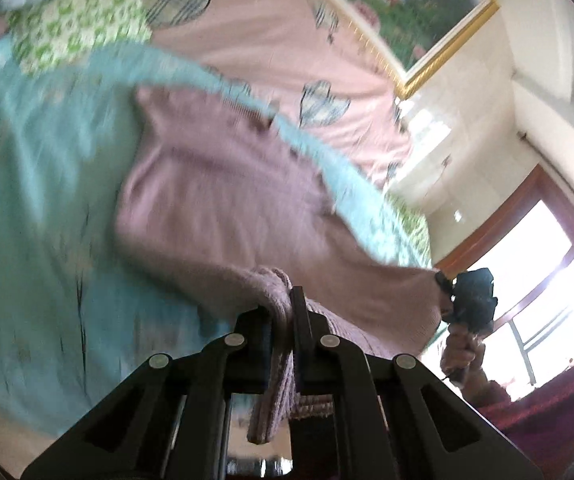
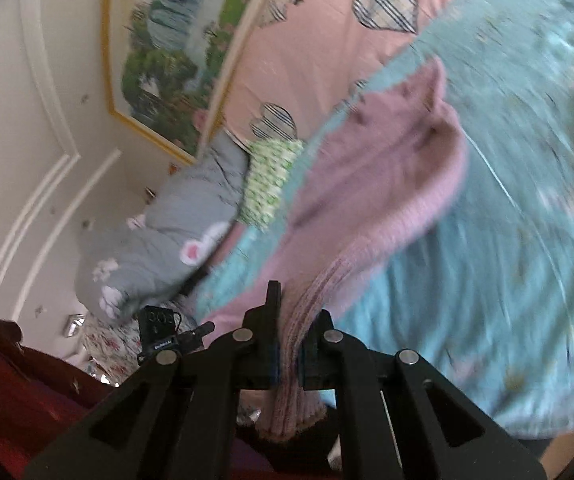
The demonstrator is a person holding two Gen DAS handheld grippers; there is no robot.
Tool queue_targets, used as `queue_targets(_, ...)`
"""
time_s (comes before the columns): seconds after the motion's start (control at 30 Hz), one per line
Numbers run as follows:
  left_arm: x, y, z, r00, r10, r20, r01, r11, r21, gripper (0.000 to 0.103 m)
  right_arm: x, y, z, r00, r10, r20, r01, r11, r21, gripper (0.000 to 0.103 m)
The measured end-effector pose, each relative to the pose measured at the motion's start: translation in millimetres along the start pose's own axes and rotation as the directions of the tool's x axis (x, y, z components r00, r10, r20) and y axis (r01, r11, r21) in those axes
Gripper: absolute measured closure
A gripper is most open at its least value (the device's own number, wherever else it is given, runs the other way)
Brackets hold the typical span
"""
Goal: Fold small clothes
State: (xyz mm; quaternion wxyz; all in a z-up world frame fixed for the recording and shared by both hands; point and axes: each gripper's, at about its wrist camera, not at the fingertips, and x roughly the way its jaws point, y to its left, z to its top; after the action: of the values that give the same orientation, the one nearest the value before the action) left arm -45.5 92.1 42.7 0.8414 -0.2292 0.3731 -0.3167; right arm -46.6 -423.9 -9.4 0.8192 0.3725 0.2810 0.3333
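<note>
A small mauve knitted sweater (image 1: 223, 208) hangs stretched over a teal bedspread (image 1: 39, 184). My left gripper (image 1: 283, 312) is shut on its ribbed hem, which bunches between the jaws and hangs below them. My right gripper (image 2: 287, 320) is shut on another part of the ribbed edge of the sweater (image 2: 375, 184). The right gripper also shows in the left wrist view (image 1: 471, 296), gripping the sweater's far corner. Both views are motion-blurred.
The teal bedspread (image 2: 507, 220) covers the bed. A pink sheet with checked hearts (image 1: 271, 52), a green-patterned cloth (image 1: 79, 28) and a grey pillow (image 2: 159, 232) lie beyond. A framed picture (image 2: 175, 52) hangs on the wall. A window (image 1: 547, 288) is at right. The person's red sleeve (image 2: 15, 392) is at lower left.
</note>
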Motion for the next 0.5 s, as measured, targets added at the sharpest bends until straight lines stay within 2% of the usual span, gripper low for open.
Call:
queue_targets(0.1,7.2,4.5,40.6,0.998,-0.001,0.064,0.0,1.0,0.011,0.098,15.2,1.8,36.0,0.999,0.016,0.032,-0.015,1.0,-0.023,0.096)
queue_targets(0.17,17.7,13.1,69.2,0.994,0.025,0.106,-0.026,1.0,0.01,0.098,27.3,0.9,60.7,0.999,0.011,0.053,-0.01,0.999,-0.035,0.096)
queue_targets(0.3,47.0,34.5,115.5,0.988,0.058,0.14,-0.054,0.998,-0.034,0.098,53.6,-11.9,112.7,0.996,-0.019,0.085,0.022,0.999,-0.026,0.096)
queue_targets(0.5,108.1,67.3,181.5,0.983,0.137,0.125,-0.133,0.99,-0.043,0.099,104.2,-47.9,181.0,0.979,-0.191,0.076,0.188,0.981,0.041,0.096)
